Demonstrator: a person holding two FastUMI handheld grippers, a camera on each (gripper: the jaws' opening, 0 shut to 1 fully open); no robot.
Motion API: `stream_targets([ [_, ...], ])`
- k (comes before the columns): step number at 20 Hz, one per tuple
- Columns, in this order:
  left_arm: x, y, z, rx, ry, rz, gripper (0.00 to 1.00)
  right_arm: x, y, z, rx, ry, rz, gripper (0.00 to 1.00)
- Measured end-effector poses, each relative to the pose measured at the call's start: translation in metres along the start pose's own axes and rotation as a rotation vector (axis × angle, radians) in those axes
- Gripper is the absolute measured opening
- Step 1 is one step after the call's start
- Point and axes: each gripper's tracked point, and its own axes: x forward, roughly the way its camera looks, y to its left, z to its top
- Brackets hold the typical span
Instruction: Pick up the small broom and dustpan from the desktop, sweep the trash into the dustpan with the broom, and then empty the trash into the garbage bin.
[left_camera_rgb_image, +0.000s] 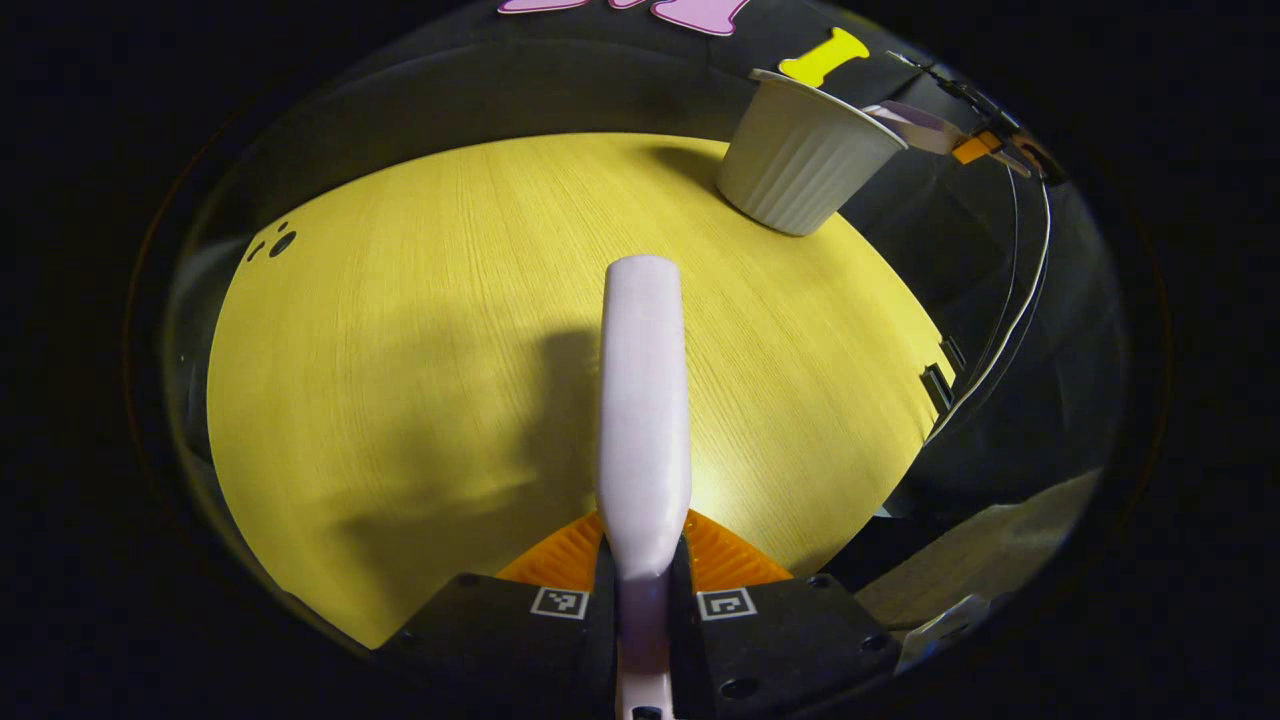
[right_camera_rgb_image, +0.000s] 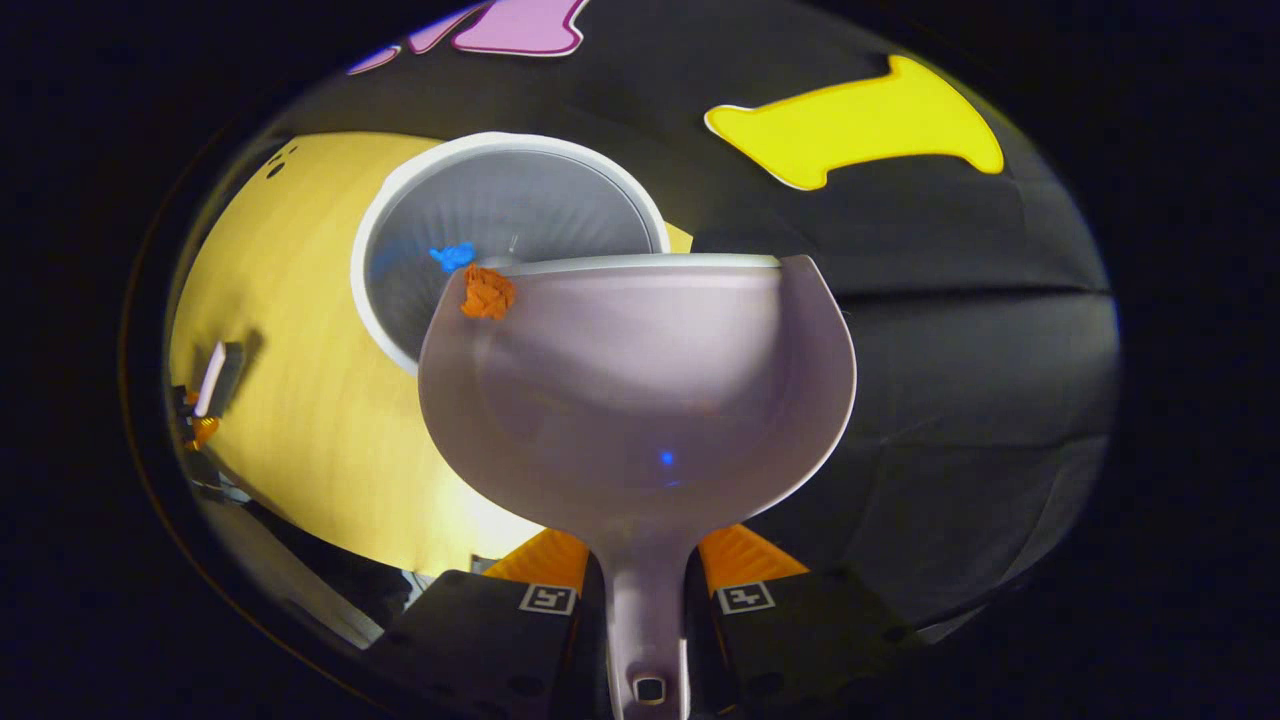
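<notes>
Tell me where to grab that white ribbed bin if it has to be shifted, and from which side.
Grip the garbage bin at its rim, from above with one finger inside and one outside. The ribbed wall flares wide toward the top, likely too broad to span, while the rim is thin and open. Come on the side away from the dustpan, which the right gripper holds over the far edge.

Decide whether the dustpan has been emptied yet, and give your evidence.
Not fully: an orange scrap still sits at the dustpan lip over the bin, where a blue scrap lies.
</notes>
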Motion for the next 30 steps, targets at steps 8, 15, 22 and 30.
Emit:
stream_targets([
  [8,0.003,-0.001,-0.007,0.004,0.012,0.011,0.25,-0.009,-0.003,0.016,-0.160,0.083,0.006,0.31],
  [15,0.003,-0.002,-0.010,-0.026,0.021,0.015,0.24,-0.004,-0.009,0.040,-0.297,0.093,-0.087,0.36],
  [22,0.000,-0.001,-0.008,-0.026,0.025,0.045,0.25,0.000,-0.010,0.044,-0.287,0.055,-0.098,0.32],
  [30,-0.003,0.006,0.004,-0.023,0.008,0.107,0.25,-0.023,0.006,0.026,-0.012,-0.231,0.050,0.36],
])
